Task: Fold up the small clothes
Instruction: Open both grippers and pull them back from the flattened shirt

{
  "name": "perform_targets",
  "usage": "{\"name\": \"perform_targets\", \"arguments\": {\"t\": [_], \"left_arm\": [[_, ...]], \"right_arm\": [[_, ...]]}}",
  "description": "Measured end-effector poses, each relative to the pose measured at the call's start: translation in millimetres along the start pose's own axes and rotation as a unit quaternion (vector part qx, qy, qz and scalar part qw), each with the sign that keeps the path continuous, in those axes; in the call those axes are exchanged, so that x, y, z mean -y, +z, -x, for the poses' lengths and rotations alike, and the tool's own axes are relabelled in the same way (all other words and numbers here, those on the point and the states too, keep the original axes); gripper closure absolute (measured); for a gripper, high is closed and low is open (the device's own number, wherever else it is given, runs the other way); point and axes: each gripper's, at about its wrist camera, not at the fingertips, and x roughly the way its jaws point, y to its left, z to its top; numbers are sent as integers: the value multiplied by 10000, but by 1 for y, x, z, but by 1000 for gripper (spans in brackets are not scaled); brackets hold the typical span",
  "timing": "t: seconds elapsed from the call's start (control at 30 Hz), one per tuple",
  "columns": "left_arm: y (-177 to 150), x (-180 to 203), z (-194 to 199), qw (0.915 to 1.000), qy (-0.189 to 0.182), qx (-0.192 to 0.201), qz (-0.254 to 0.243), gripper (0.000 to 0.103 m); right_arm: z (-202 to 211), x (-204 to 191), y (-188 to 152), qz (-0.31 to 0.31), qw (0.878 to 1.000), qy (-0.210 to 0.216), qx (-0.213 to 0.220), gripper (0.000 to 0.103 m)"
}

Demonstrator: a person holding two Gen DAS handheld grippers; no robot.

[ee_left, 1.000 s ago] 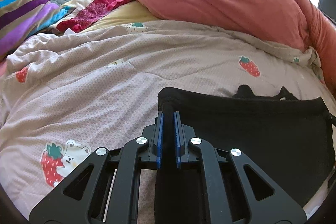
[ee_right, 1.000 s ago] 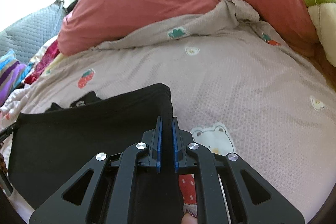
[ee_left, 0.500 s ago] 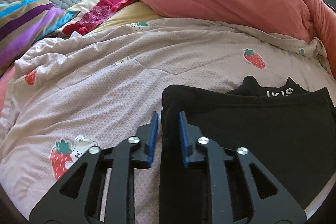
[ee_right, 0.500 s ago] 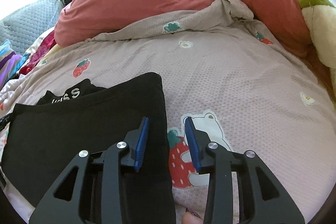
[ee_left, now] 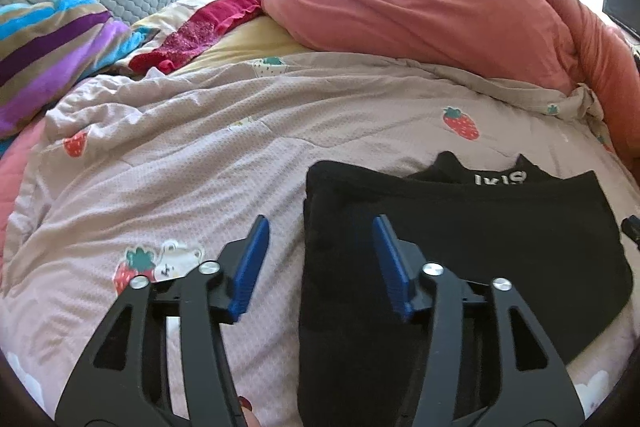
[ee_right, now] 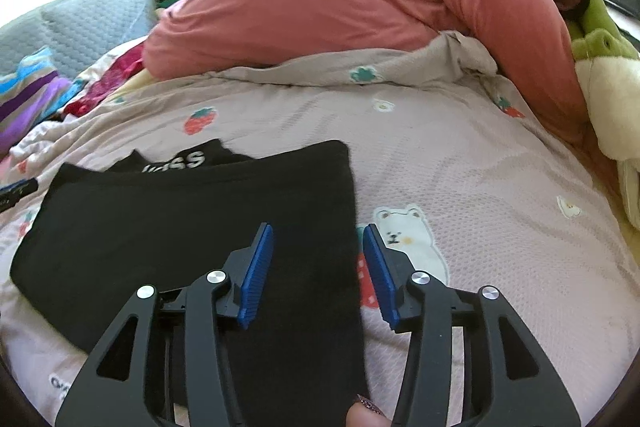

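Both grippers, left (ee_left: 320, 255) and right (ee_right: 318, 259), have released the seemingly folded black garment (ee_left: 460, 247), jaws now spread.

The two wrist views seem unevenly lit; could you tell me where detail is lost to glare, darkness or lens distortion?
Left wrist view: the window behind the pink duvet is blown out white, the black garment shows almost no folds, and the fisheye bends the bed cover at the edges. Right wrist view: the same white glare up top, and the garment is a flat dark mass apart from its white lettering.
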Motion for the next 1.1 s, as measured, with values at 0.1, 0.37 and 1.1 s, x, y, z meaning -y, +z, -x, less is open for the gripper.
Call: {"name": "perform_targets", "arguments": {"t": [0.1, 0.37, 1.1], "left_arm": [[-6, 5, 13, 9999, -161, 16, 27, 50], [-31, 23, 21, 9985, -461, -233, -198, 40], [-91, 13, 12, 9923, -815, -907, 208, 40]], "right_arm": [[8, -9, -5, 127, 9999, 105, 8, 50], [12, -35, -23, 660, 9970, 298, -269, 49], [14, -31, -70, 505, 9955, 282, -745, 48]]}}
